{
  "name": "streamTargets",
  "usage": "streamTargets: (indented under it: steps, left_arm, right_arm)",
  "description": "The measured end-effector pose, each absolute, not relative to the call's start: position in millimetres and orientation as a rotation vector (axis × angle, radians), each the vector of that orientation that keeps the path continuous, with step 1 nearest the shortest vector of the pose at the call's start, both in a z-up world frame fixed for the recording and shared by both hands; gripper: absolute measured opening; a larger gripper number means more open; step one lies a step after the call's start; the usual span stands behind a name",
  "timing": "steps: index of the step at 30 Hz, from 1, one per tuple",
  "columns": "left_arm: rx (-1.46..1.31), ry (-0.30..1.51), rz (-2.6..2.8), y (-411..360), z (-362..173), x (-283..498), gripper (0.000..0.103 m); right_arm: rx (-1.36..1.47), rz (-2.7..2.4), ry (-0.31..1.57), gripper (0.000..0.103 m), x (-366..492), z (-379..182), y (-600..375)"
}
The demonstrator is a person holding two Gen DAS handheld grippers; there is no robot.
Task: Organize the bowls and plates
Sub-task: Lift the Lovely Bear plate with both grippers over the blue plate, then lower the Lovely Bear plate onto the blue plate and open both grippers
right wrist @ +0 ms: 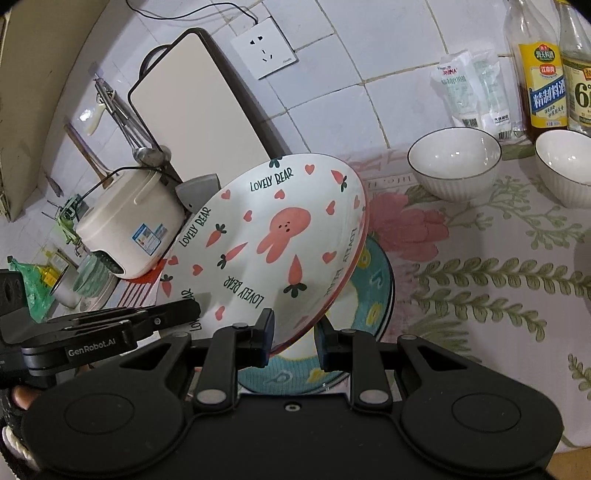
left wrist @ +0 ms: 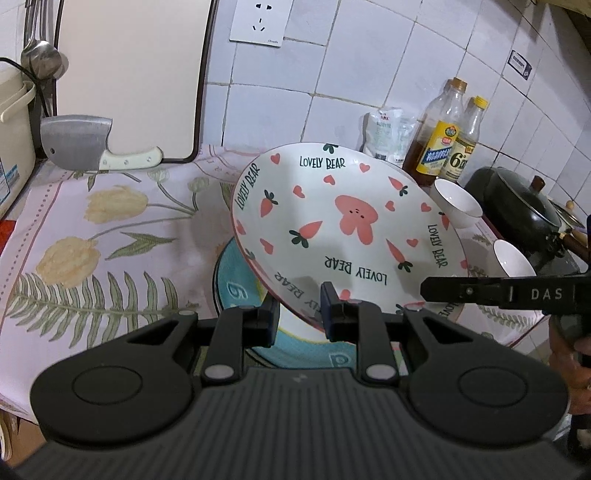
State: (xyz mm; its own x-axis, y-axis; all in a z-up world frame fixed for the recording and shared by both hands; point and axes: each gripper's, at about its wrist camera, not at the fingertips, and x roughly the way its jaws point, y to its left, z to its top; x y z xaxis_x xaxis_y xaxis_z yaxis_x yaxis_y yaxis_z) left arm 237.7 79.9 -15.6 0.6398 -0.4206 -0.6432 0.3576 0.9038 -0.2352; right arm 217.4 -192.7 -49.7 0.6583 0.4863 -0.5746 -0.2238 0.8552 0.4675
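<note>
White rabbit-and-carrot plate (left wrist: 343, 221) tilted, rim clamped between both grippers' jaws, above teal plate (right wrist: 373, 291); two white bowls (right wrist: 454, 162) beyond.

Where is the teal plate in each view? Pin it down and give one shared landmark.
Left wrist: teal plate lies lower centre, mostly hidden under the tilted Lovely Bear plate.
Right wrist: teal plate lies lower centre-right, under the same plate.
Shared landmark: wall socket.

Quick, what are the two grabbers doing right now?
Left gripper: closed on the rim of the bunny plate.
Right gripper: closed on the rim of that same plate, above the blue plate.
</note>
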Motion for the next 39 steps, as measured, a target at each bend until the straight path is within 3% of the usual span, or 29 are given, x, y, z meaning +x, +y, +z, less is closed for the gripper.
streamTargets:
  steps: [20,39]
  left_arm:
    - [-0.158,0.863,-0.456,88.6,-59.0,245.5,0.021]
    - [-0.055,0.853,-0.365,68.4,-49.4,247.3,0.023]
  right_arm:
    - [0.391,0.391,0.847,0.028,219.2,-81.7,-188.6]
    - [0.392,0.352,0.891,0.031,224.7,-83.5,-180.4]
